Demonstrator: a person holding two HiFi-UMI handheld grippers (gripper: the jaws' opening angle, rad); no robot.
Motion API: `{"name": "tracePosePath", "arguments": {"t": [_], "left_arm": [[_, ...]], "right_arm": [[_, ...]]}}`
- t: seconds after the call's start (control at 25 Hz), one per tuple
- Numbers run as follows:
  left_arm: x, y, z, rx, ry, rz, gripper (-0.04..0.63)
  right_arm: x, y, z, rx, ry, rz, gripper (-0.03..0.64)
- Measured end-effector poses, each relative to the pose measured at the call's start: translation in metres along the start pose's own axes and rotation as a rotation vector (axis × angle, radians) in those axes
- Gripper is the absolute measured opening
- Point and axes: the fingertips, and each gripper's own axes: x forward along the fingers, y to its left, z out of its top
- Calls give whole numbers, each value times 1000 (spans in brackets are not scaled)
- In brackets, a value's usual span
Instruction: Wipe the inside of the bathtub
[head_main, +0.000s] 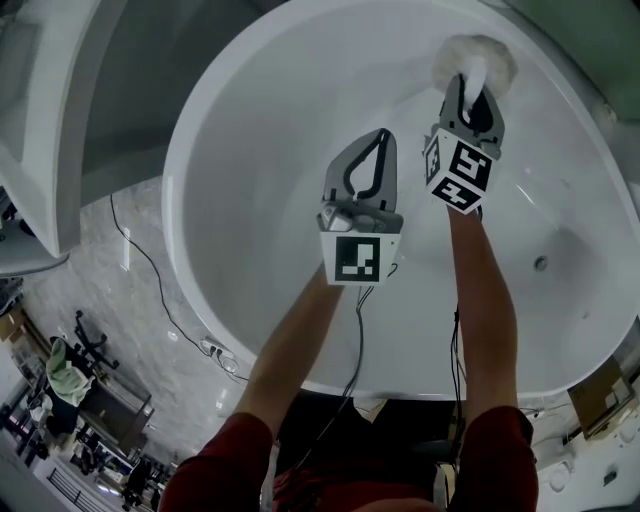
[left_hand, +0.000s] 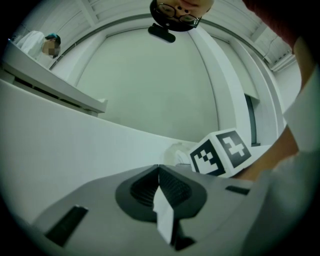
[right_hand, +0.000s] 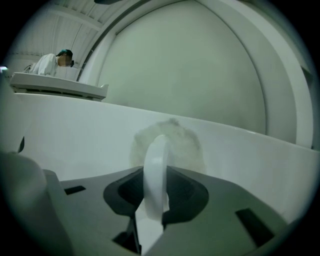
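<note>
Filling most of the head view, the white bathtub lies below the person, its smooth inner wall bare and a small round drain set in its floor to the right. High on the far inner wall, just under the rim, a fluffy white scrubbing pad lies flat against the tub. Its white handle runs back from the pad into the right tongs, which are clenched on it; the right gripper view shows the handle standing upright between the two jaws with the pad spread on the wall beyond. The left tongs hang over the middle of the tub, beside the right pair and apart from the wall, with the jaws pressed together and nothing between them, as the left gripper view shows. Both bare forearms reach in over the near rim, with dark red sleeves at the bottom edge. Outside the tub, a thin black cable trails across the pale marble floor.
</note>
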Motion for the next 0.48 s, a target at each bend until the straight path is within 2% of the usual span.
{"name": "tracePosePath", "arguments": {"t": [0.16, 0.28, 0.48], "left_arm": [[9, 10, 5, -9, 17, -13, 15], [-4, 2, 7, -34, 23, -27, 15], [-12, -7, 24, -9, 5, -55, 15]], "right_arm": [[14, -2, 9, -17, 32, -4, 97], [2, -2, 8, -20, 64, 4, 97], [-13, 5, 15, -30, 71, 50, 97]]}}
